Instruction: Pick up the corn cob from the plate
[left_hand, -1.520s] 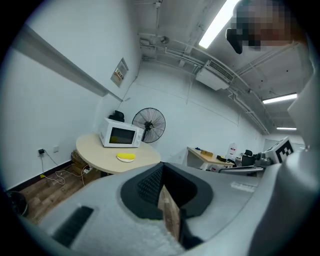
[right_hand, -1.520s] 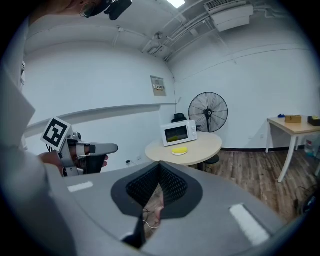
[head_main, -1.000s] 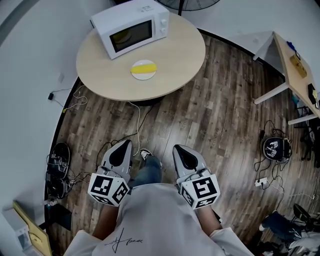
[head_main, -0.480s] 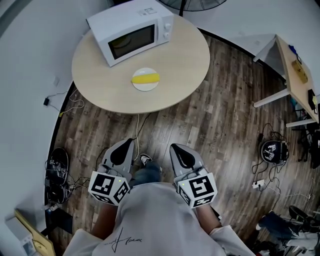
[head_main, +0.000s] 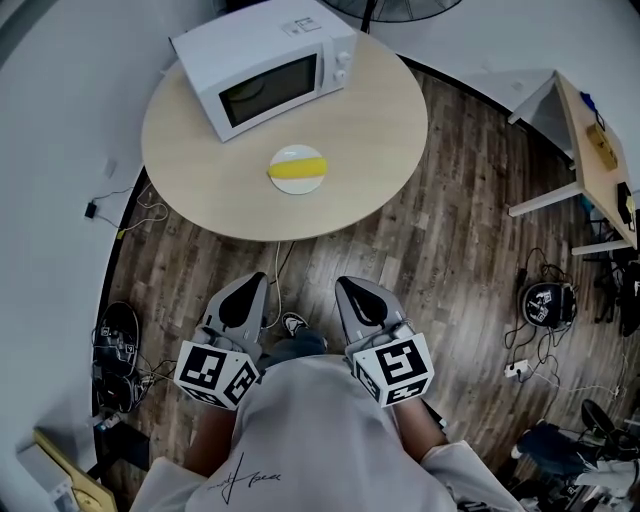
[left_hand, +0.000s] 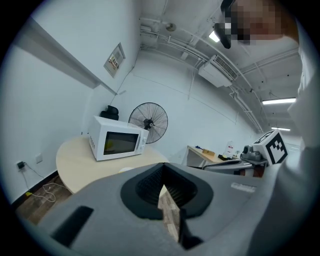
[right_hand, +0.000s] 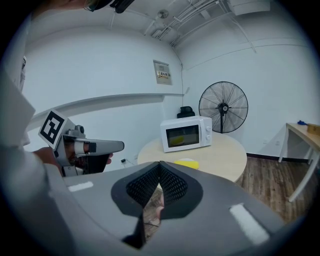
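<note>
A yellow corn cob (head_main: 297, 167) lies on a small white plate (head_main: 296, 187) near the front of a round wooden table (head_main: 375, 120). In the right gripper view the corn cob (right_hand: 186, 163) shows beyond the jaws. Both grippers are held over the wood floor, short of the table's near edge. My left gripper (head_main: 253, 282) is shut and empty. My right gripper (head_main: 347, 286) is also shut, with nothing between its pads. In the left gripper view the plate (left_hand: 127, 169) is a pale sliver just above the jaws.
A white microwave (head_main: 265, 65) stands on the table behind the plate. A floor fan (right_hand: 223, 107) stands beyond the table. Cables (head_main: 275, 255) trail over the floor under the table's edge. A desk (head_main: 590, 130) stands at the right, and shoes (head_main: 120, 325) lie at the left.
The table, plate and microwave have drawn closer and lower in the head view. Both grippers moved forward toward the table, still shut.
</note>
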